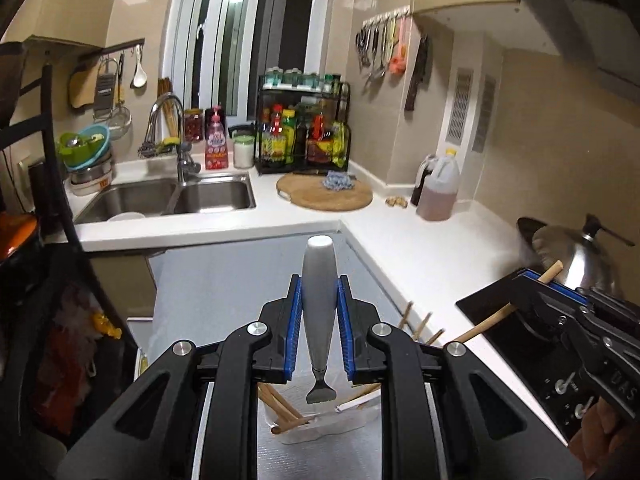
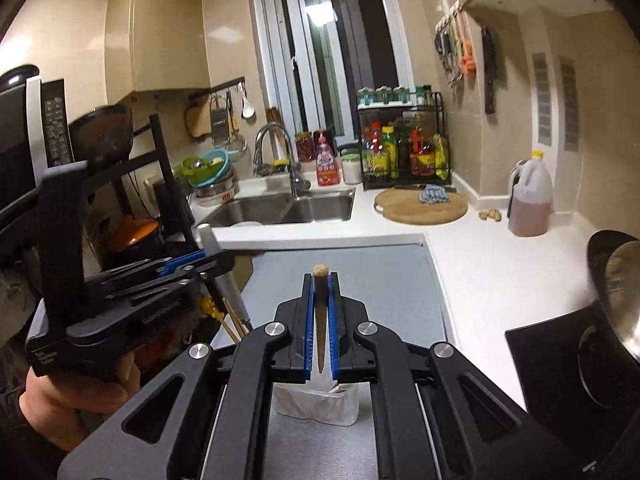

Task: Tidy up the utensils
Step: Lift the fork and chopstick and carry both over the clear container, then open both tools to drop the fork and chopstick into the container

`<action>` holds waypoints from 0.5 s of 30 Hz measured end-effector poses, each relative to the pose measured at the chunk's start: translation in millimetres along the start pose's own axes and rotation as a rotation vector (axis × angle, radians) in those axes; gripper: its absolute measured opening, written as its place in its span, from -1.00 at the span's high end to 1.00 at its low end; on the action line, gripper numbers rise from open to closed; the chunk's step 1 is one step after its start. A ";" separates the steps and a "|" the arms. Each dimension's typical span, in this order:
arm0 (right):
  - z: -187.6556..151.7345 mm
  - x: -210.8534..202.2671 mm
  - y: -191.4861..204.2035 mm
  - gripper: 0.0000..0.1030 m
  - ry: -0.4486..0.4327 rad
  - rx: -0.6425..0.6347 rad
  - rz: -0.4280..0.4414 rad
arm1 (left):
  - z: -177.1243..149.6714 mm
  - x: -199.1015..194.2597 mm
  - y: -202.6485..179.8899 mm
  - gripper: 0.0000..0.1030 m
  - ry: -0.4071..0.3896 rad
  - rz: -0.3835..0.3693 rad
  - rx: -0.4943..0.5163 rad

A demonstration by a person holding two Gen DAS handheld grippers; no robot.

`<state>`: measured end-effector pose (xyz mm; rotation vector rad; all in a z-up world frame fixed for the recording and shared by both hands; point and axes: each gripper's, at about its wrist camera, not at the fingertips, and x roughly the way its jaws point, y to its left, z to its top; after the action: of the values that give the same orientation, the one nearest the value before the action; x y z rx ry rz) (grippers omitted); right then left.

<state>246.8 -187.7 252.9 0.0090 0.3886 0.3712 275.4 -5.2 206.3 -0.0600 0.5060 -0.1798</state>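
My left gripper (image 1: 319,292) is shut on a grey-handled utensil (image 1: 319,280), handle pointing up and forward, its metal end (image 1: 320,394) hanging over a clear container (image 1: 316,428) that holds several wooden chopsticks (image 1: 280,408). My right gripper (image 2: 320,280) is shut on a wooden utensil (image 2: 320,312) with a round wooden tip, above a white container (image 2: 316,404). The right gripper also shows in the left wrist view (image 1: 536,280), holding the wooden stick (image 1: 492,320). The left gripper shows at the left of the right wrist view (image 2: 200,260).
A white L-shaped counter (image 1: 400,240) carries a double sink (image 1: 168,198), a round cutting board (image 1: 324,192), a condiment rack (image 1: 304,132) and an oil jug (image 1: 438,188). A black cooktop (image 1: 520,344) with a steel pot lid (image 1: 572,256) lies at right. A grey surface (image 2: 352,268) lies below.
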 end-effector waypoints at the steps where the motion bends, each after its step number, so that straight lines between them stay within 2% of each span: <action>1: -3.4 8.7 0.0 0.88 0.016 -0.005 -0.003 | -5.0 8.9 2.1 0.66 0.019 -0.001 -0.001; 11: -32.0 60.2 -1.9 0.88 0.114 -0.021 -0.013 | -34.1 51.4 9.0 0.66 0.124 0.030 0.043; 15: -38.6 66.3 -2.8 0.79 0.140 -0.026 -0.024 | -36.6 45.5 8.5 0.65 0.107 0.020 0.049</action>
<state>290.4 -169.2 192.5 -0.0473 0.5216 0.3544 297.9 -5.8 151.8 0.0025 0.6086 -0.1760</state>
